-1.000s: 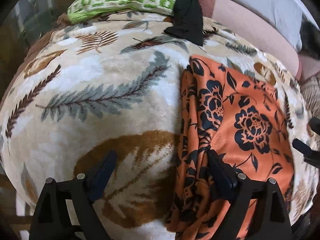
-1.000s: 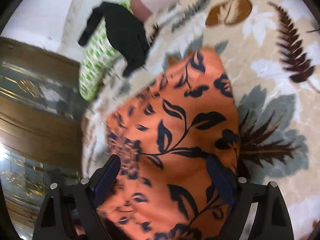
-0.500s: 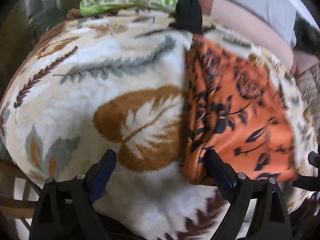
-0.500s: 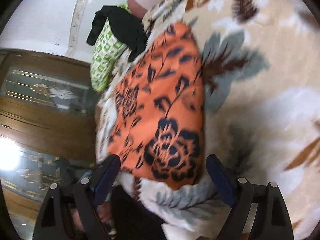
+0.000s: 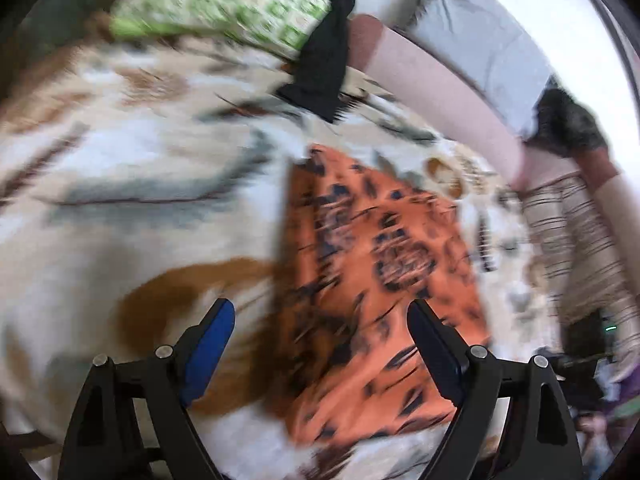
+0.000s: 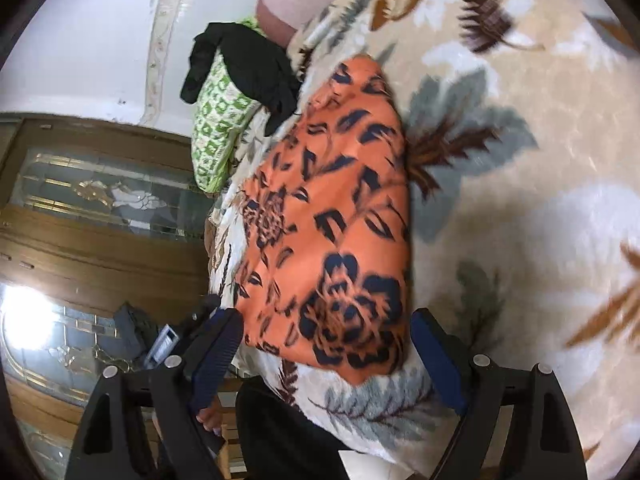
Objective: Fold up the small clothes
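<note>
An orange garment with dark blue flowers lies folded flat on the leaf-patterned blanket; it also shows in the right wrist view. My left gripper is open and empty, held above the garment's near edge. My right gripper is open and empty, above the garment's near end by the bed's edge. A black garment lies draped over a green-and-white pillow at the far end; both show in the right wrist view.
A pink bolster and a grey pillow lie along the bed's far right. A striped cloth is at the right. A wooden cabinet with glass panels stands past the bed's edge.
Both grippers have pulled back and up from the orange garment, open throughout. The left view has swung and is now blurred; the garment lies flat where it was left.
</note>
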A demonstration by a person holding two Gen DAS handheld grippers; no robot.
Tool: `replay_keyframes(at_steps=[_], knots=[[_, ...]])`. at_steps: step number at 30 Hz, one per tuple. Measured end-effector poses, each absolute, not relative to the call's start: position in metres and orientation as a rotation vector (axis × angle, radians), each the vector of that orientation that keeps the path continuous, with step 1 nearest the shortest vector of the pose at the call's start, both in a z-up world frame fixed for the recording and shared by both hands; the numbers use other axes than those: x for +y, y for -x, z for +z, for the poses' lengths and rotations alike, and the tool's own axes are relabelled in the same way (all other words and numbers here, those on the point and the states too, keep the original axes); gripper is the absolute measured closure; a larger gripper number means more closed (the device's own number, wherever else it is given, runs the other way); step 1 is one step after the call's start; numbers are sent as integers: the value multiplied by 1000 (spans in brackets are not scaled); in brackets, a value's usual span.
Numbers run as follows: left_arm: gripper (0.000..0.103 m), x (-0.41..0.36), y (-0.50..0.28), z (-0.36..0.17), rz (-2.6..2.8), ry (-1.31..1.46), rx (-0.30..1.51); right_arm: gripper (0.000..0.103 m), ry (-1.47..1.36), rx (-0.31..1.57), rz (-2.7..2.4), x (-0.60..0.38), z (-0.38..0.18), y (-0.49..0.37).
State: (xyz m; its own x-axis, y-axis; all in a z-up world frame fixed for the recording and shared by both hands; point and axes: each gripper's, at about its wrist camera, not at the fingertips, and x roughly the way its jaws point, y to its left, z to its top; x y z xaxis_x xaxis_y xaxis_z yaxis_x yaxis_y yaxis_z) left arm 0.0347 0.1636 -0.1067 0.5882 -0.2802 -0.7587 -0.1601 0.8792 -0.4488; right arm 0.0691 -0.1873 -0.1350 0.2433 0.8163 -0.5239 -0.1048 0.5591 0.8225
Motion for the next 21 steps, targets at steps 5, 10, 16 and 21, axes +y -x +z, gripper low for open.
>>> replay_keyframes(at_steps=[5, 10, 16, 21], knots=[[15, 172, -76, -139, -197, 667, 1046, 16, -721, 1158, 718, -176, -137, -104], [53, 185, -81, -160, -265, 770, 1084, 15, -722, 1231, 731, -163, -160, -136], [41, 179, -85, -167, -276, 779, 1082, 16, -755, 1269, 725, -158, -177, -150], [56, 162, -92, -170, -267, 648, 1088, 46, -668, 1309, 682, -146, -180, -155]])
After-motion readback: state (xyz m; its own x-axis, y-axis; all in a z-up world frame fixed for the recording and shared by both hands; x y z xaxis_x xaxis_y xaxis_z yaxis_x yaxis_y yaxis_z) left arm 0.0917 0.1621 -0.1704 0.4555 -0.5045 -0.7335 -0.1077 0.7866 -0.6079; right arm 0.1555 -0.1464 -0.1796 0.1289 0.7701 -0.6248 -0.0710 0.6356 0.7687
